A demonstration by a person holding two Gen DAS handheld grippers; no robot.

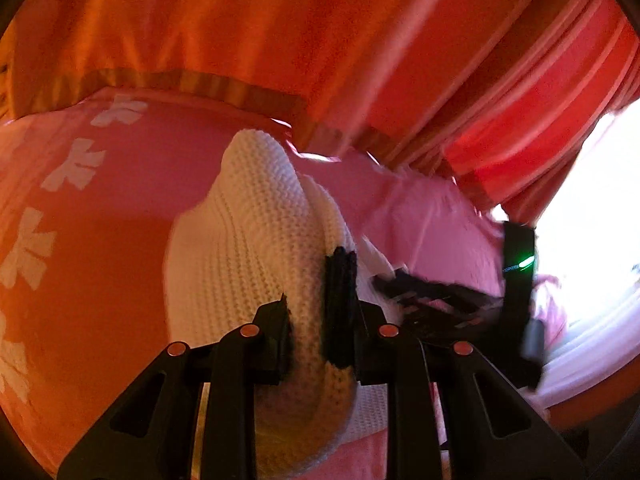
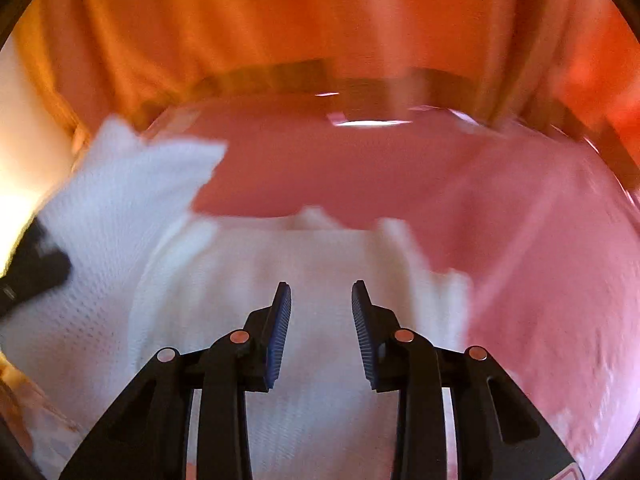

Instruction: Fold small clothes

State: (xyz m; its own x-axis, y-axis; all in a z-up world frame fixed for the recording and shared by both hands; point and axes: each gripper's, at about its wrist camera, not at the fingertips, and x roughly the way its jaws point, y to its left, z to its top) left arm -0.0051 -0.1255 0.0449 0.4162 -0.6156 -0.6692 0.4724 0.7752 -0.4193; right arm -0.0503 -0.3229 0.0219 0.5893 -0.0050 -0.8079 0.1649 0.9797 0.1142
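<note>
A white knitted garment [image 1: 256, 248] lies on a pink cloth-covered surface [image 1: 120, 248]. My left gripper [image 1: 312, 320] is shut on a bunched fold of the white garment and holds it raised. In the right wrist view the garment [image 2: 312, 264] spreads flat below my right gripper [image 2: 321, 300], which is open and empty just above it. A lifted part of the garment [image 2: 132, 192] rises at the left, beside the black body of the left gripper [image 2: 32, 272]. The right gripper also shows blurred in the left wrist view [image 1: 448, 300].
Orange and red striped curtains [image 1: 320, 32] hang close behind the surface. A pink fabric [image 1: 432, 216] lies bunched at the right. Bright window light [image 1: 592, 208] glares at the far right. White leaf prints [image 1: 76, 168] mark the cloth at the left.
</note>
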